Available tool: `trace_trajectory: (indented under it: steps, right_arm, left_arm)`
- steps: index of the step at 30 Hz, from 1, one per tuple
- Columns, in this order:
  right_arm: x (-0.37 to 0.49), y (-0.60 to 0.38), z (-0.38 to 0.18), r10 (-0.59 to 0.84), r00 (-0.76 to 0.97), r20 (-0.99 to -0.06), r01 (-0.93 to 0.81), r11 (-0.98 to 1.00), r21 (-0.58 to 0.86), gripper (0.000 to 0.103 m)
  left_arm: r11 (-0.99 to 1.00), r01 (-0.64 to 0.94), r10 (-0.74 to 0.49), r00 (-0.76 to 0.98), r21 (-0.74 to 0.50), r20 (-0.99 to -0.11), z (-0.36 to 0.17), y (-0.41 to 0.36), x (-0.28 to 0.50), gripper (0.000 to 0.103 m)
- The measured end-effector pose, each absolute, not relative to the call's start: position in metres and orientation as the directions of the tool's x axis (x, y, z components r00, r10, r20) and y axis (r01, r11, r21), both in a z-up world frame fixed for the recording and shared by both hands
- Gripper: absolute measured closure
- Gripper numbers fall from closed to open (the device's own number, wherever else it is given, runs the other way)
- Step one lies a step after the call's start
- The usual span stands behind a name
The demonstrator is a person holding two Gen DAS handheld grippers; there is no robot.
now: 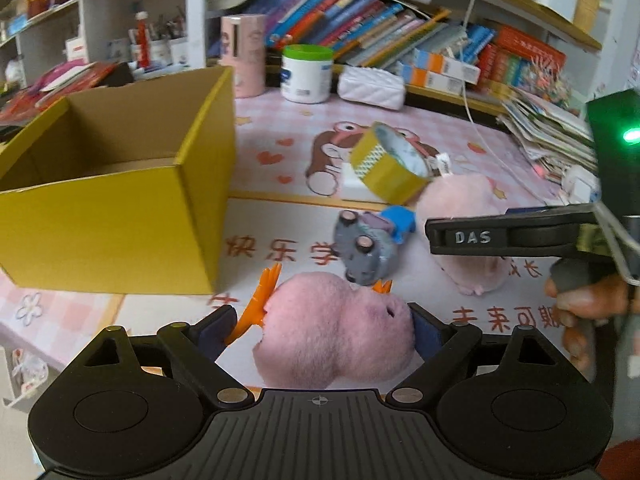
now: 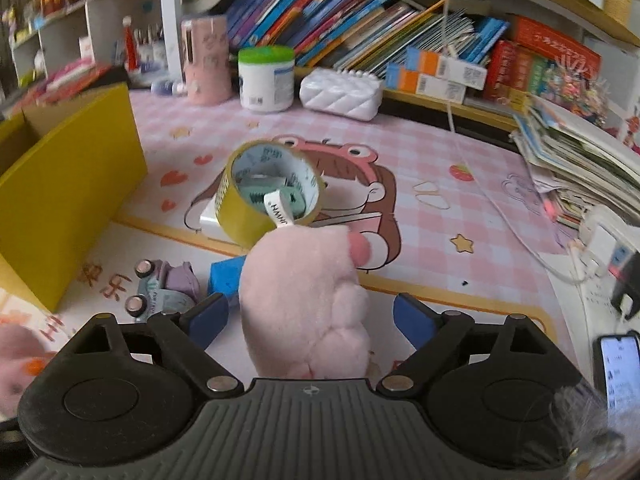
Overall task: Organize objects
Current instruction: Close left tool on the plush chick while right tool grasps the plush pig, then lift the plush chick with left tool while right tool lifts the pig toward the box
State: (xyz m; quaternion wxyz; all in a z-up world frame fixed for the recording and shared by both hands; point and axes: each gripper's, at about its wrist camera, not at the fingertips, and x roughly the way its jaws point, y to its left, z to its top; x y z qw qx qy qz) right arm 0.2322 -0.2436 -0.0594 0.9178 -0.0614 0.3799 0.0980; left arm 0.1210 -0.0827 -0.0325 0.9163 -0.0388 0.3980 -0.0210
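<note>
Cluttered bench [image 2: 460, 216]: yellow cardboard box [image 1: 120, 216] looks empty; left gripper [image 1: 320, 328] jaws grip fuzzy pink plush [image 1: 332, 332]; right gripper [image 2: 308, 316] jaws open around pale pink plush [image 2: 308, 292]; sorting barely begun.

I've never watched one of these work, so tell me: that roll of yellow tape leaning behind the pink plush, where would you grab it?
I'd pinch the upper rim wall of the yellow tape roll, one finger inside the open core, one outside, coming from above. It leans tilted on a white block, and the pink plush toy blocks its near side.
</note>
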Motion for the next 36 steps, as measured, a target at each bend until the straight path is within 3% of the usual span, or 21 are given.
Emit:
trace_trajectory:
  steps: [3, 7, 9, 23, 31, 36]
  right_arm:
    - [0.240, -0.242, -0.067, 0.122, 0.678, -0.725, -0.217, 0.975, -0.039, 0.020]
    - [0.241, -0.244, -0.069, 0.118, 0.679, -0.725, -0.206, 0.978, -0.034, 0.041]
    - [0.238, -0.247, -0.065, 0.123, 0.685, -0.718, -0.190, 0.982, -0.012, 0.043]
    - [0.153, -0.239, 0.001, 0.061, 0.769, -0.636, -0.026, 0.998, 0.064, 0.043]
    - [0.103, -0.178, 0.019, 0.073, 0.782, -0.619, -0.064, 0.997, 0.035, 0.043]
    - [0.074, -0.132, 0.014, 0.106, 0.763, -0.638, -0.119, 0.993, 0.023, 0.043]
  left_arm:
    - [0.996, 0.000, -0.066, 0.688, -0.091, -0.723, -0.030, -0.078, 0.116, 0.012]
    - [0.996, -0.006, -0.061, 0.689, -0.089, -0.723, -0.027, -0.075, 0.112, 0.012]
    - [0.996, -0.009, -0.059, 0.693, -0.090, -0.719, -0.024, -0.074, 0.111, 0.012]
    - [0.989, 0.000, -0.097, 0.755, -0.148, -0.649, 0.006, -0.049, 0.090, 0.012]
    - [0.987, -0.069, -0.033, 0.802, -0.148, -0.596, 0.020, 0.000, 0.063, 0.012]
    - [0.983, -0.095, -0.019, 0.794, -0.155, -0.608, 0.014, 0.033, 0.037, 0.012]
